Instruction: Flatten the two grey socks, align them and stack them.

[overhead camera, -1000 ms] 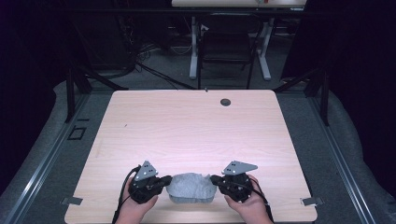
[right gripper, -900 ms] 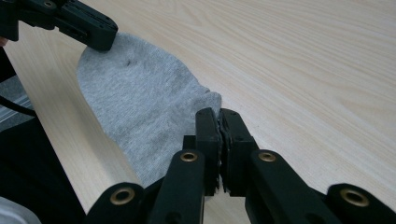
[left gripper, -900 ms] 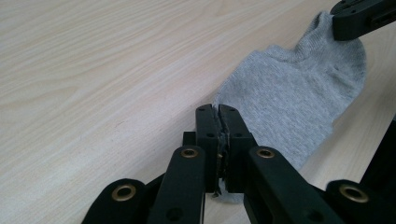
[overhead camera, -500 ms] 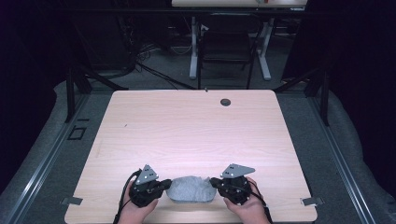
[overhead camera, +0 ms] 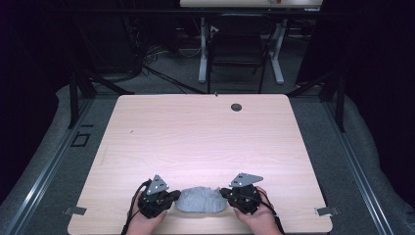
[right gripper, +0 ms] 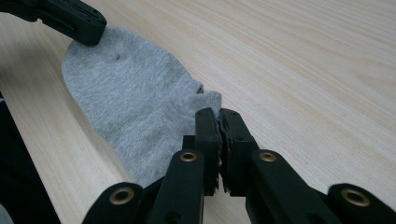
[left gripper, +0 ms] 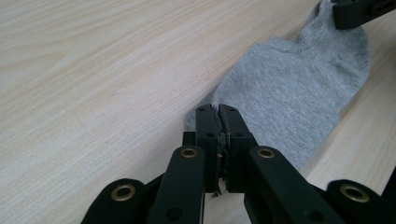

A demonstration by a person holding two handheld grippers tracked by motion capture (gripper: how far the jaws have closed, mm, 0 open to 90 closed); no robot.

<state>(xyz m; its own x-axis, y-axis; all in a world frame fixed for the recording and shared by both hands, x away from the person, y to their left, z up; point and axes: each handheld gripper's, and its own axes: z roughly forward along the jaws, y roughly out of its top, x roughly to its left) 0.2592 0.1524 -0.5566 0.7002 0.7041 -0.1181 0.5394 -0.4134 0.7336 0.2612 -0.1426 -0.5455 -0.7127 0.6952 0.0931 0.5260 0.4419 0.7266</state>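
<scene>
At the near edge of the pale wooden table [overhead camera: 205, 137], at about 6 o'clock in the high view, lies a small grey knitted sock [overhead camera: 200, 199], flat on the wood. Its long axis runs from 9 o'clock to 3 o'clock, parallel to the near edge, so one end points to each hand.

The left gripper [overhead camera: 172, 197] stands at the 9 o'clock end of the sock. In the left gripper view its black jaws are pressed together, and a thin edge of the grey fabric [left gripper: 299, 88] is pinched between them; the sock stretches away toward 1 o'clock.

The right gripper [overhead camera: 226, 193] stands at the 3 o'clock end. In the right gripper view its jaws are also pressed together on the fabric edge [right gripper: 135, 121], and the sock lies away toward 11 o'clock.

Both grippers are equally near, each holding its own end. I judge that any coming move, lifting or spreading, turns on this line between the two pinches.

Farther, at 12 o'clock, the table has a small dark round hole [overhead camera: 236, 106].
</scene>
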